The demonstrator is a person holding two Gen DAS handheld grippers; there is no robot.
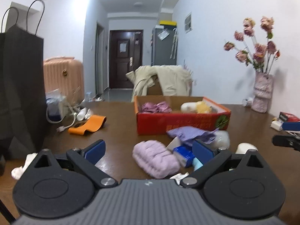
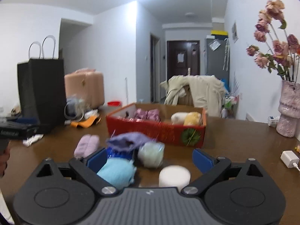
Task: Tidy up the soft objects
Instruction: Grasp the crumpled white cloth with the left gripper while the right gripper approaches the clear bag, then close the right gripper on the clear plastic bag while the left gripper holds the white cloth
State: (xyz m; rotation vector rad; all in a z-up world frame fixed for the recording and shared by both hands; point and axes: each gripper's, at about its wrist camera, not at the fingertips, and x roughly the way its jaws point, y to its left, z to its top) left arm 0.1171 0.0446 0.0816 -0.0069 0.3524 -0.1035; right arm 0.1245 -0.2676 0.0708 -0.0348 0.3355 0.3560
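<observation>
A red cardboard box [image 1: 182, 122] [image 2: 155, 129] stands on the brown table; it holds pink cloth [image 1: 155, 107], a white roll [image 1: 188, 107] and a yellow soft item [image 1: 203, 107]. In front of it lie a lilac knitted bundle [image 1: 156, 158] [image 2: 87, 145], a purple cloth [image 1: 191, 134] [image 2: 129, 139], a pale wrapped ball [image 2: 151, 154], a light blue soft bundle [image 2: 117, 172] and a white roll [image 2: 174, 175]. My left gripper [image 1: 149, 150] is open, the lilac bundle between its jaws. My right gripper [image 2: 149, 158] is open over the light blue bundle and the white roll.
A black paper bag [image 1: 20, 86] [image 2: 42, 91] stands at the left. An orange strap [image 1: 88, 124], cables and white cloth lie near it. A pink vase with dried roses [image 1: 261, 91] [image 2: 287, 110] stands at the right wall. A white charger [image 2: 289, 158] lies at right.
</observation>
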